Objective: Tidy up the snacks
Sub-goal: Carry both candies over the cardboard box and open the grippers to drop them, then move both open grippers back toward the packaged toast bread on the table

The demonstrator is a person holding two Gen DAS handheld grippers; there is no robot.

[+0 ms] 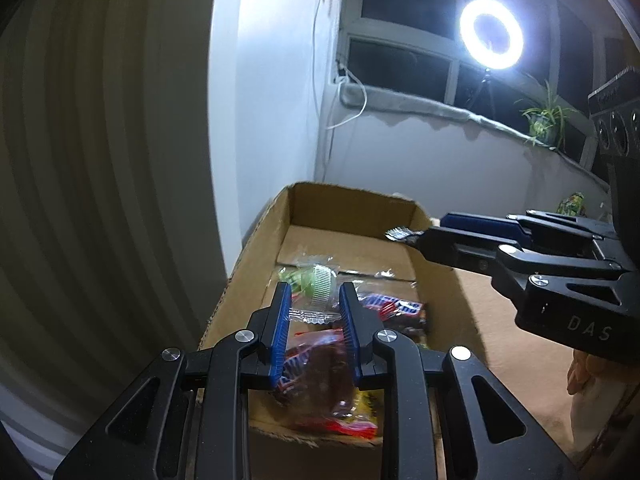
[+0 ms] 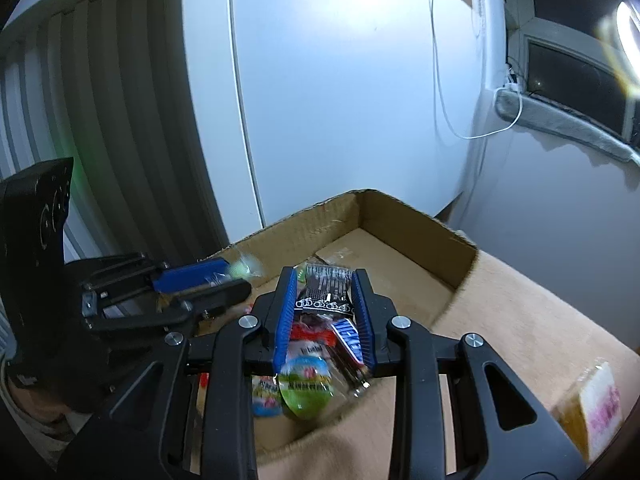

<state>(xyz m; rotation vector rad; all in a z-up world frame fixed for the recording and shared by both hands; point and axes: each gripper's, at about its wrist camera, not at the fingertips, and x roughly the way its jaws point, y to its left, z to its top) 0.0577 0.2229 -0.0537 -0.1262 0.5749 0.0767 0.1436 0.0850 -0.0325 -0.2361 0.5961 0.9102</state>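
Two grippers over a snack box.

Left gripper (image 1: 314, 300): jaws narrowly parted, pinching a clear-wrapped green candy (image 1: 320, 286). Right gripper (image 2: 326, 286): jaws slightly apart on a black packet (image 2: 326, 294). Beneath: cardboard box (image 2: 416, 224), Snickers bars (image 1: 394, 306) and assorted sweets heaped at its near end, far end bare.

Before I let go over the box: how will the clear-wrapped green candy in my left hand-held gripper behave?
Probably light: the left hand-held gripper carries the green candy by its thin wrapper alone. The clear film likely flexes and may slip. Its round sweet could roll in the cardboard box.
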